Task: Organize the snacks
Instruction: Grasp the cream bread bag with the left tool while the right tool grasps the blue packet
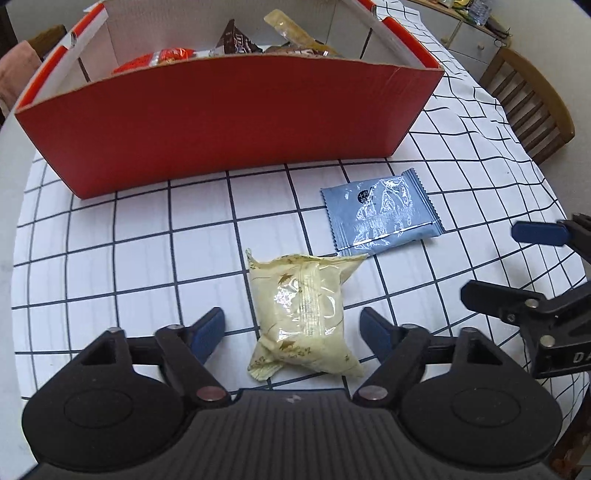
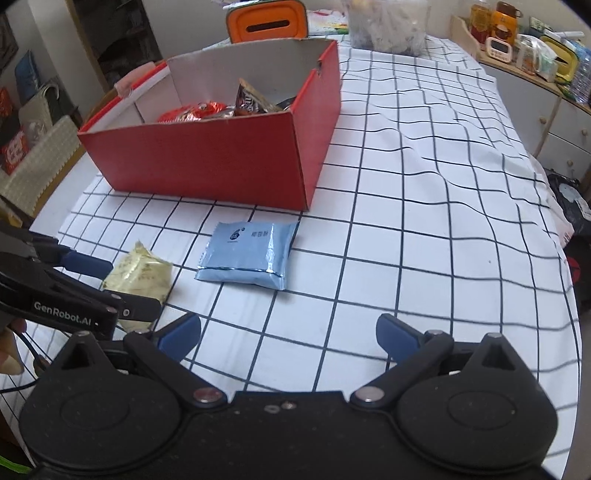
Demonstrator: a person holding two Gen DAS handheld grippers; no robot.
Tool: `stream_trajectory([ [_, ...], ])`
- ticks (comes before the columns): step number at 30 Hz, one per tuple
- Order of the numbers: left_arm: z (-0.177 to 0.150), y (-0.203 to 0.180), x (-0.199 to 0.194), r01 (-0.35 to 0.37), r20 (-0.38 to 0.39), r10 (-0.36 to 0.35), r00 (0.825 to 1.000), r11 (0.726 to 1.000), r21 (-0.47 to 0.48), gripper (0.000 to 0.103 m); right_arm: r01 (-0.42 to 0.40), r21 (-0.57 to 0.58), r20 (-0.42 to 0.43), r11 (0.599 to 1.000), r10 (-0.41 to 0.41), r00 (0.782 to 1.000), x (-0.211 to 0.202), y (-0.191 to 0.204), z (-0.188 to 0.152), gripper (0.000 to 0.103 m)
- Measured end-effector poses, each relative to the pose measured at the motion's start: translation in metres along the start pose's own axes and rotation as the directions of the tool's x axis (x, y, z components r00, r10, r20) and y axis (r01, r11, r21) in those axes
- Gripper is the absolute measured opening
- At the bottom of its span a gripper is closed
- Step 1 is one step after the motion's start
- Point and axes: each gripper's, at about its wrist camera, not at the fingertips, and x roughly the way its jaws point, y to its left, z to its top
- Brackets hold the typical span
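A pale yellow snack packet (image 1: 303,314) lies on the checked tablecloth between the fingers of my left gripper (image 1: 292,325). The jaws stand open, with a gap between each blue pad and the wrapper. A light blue packet (image 1: 382,218) lies flat just beyond it, in front of the red cardboard box (image 1: 229,122). The box holds several wrapped snacks. In the right wrist view my right gripper (image 2: 288,328) hovers open over bare cloth, short of the blue packet (image 2: 249,256). The yellow packet (image 2: 142,273) shows at the left, partly hidden by the left gripper's fingers (image 2: 88,264).
A wooden chair (image 1: 535,107) stands past the table's right edge. Behind the red box (image 2: 207,158) are an orange container (image 2: 267,20) and a clear plastic tub (image 2: 388,26). A sideboard with jars (image 2: 517,40) runs along the far right. A person's fingers (image 2: 9,350) show at the left edge.
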Motion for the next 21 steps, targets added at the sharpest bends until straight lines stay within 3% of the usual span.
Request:
stream_trajectory([
  [6, 0.0, 0.001, 0.003, 0.017, -0.001, -0.017, 1.0, 1.0, -0.016, 0.059, -0.025, -0.173, -0.001, 0.985, 0.025, 1.0, 0.015, 0.011, 0.013, 0.1],
  [8, 0.001, 0.002, 0.001, 0.035, -0.002, -0.035, 0.999, 0.999, -0.024, 0.045, -0.029, -0.258, -0.001, 0.966, 0.03, 1.0, 0.022, 0.018, 0.019, 0.1],
  [14, -0.002, 0.011, -0.004, 0.05, -0.004, -0.05, 0.999, 0.997, -0.066, 0.042, -0.061, -0.471, -0.005, 0.88, 0.067, 0.998, 0.041, 0.035, 0.037, 0.094],
  [21, -0.008, 0.021, -0.014, 0.07, 0.0, -0.071, 0.997, 0.992, -0.1, 0.042, -0.128, -0.629, -0.062, 0.767, 0.115, 0.991, 0.057, 0.046, 0.048, 0.088],
])
